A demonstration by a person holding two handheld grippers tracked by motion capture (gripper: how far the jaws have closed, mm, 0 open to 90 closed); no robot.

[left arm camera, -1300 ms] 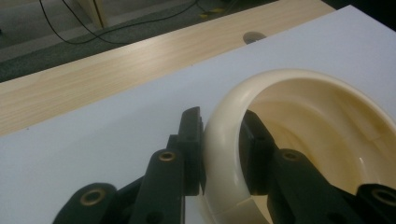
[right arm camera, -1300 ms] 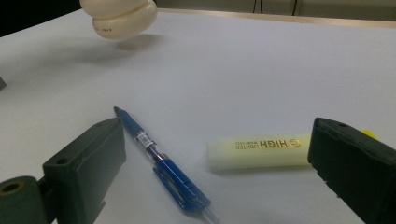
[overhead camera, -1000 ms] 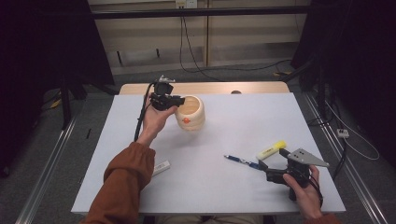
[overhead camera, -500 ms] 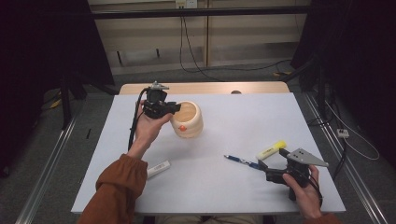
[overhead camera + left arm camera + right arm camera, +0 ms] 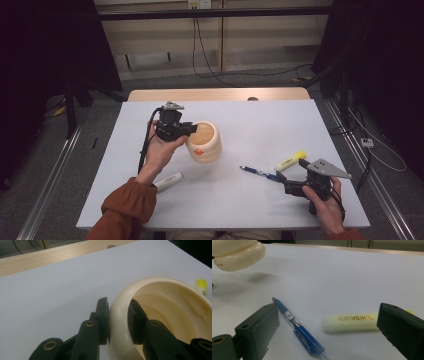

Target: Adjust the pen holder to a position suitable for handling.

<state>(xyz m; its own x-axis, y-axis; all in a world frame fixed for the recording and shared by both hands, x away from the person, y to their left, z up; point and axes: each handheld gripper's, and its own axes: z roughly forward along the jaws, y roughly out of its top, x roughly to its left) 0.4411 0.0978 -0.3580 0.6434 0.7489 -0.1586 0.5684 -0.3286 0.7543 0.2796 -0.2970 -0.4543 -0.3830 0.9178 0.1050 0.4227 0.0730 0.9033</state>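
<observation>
One cream pot (image 5: 204, 141) tilted above the table, left claw (image 5: 187, 131) clenched on its rim, right claw (image 5: 281, 181) spread wide

Cream ribbed cup (image 5: 204, 141), round, thick rolled rim, small orange mark on side. Left of centre in high view, tilted, mouth facing up-left. Lifted off the white table (image 5: 260, 125), shadow below it in right gripper view. Rim wall pinched, one jaw inside, one outside, in left gripper view.

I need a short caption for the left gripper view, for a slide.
Left gripper clamps the rim of a cream cup, one jaw inside and one outside, above the white table.
</observation>
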